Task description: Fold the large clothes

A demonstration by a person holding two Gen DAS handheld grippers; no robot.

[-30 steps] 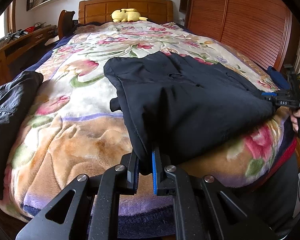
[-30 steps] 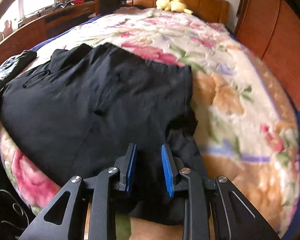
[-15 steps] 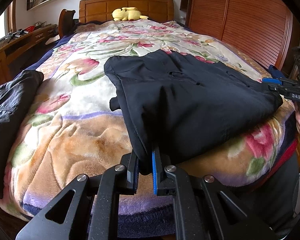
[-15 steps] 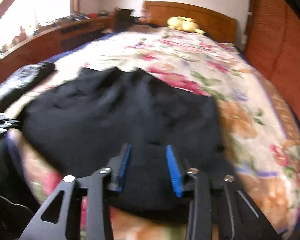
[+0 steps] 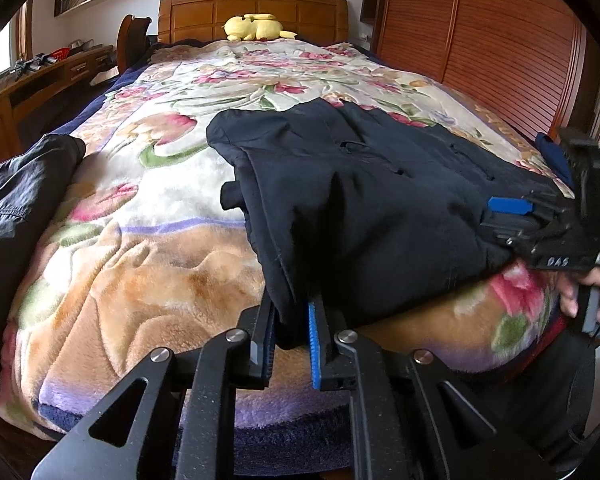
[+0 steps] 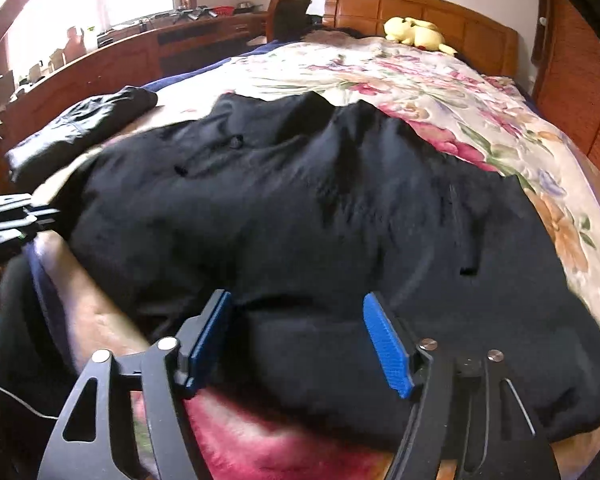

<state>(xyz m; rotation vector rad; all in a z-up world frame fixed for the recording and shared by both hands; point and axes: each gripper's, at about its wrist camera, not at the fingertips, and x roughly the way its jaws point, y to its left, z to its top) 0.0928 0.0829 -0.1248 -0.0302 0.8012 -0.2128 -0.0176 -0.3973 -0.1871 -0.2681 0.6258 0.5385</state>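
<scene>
A large black garment (image 5: 360, 192) lies folded on the floral blanket (image 5: 148, 216) near the foot of the bed; it also fills the right wrist view (image 6: 320, 220). My left gripper (image 5: 291, 334) is shut on the garment's near corner edge. My right gripper (image 6: 300, 340) is open, its blue pads (image 6: 386, 344) spread wide just above the garment's near edge, holding nothing. It also shows at the right of the left wrist view (image 5: 512, 216), at the garment's right end.
A second dark garment (image 5: 16, 204) lies at the bed's left edge. A yellow plush toy (image 5: 256, 27) sits by the wooden headboard. A wooden wardrobe (image 5: 500, 40) stands on the right, a long wooden desk (image 6: 120, 56) on the left.
My right gripper has opened wider and swung round over the garment's end. The left gripper has kept its hold and barely moved.
</scene>
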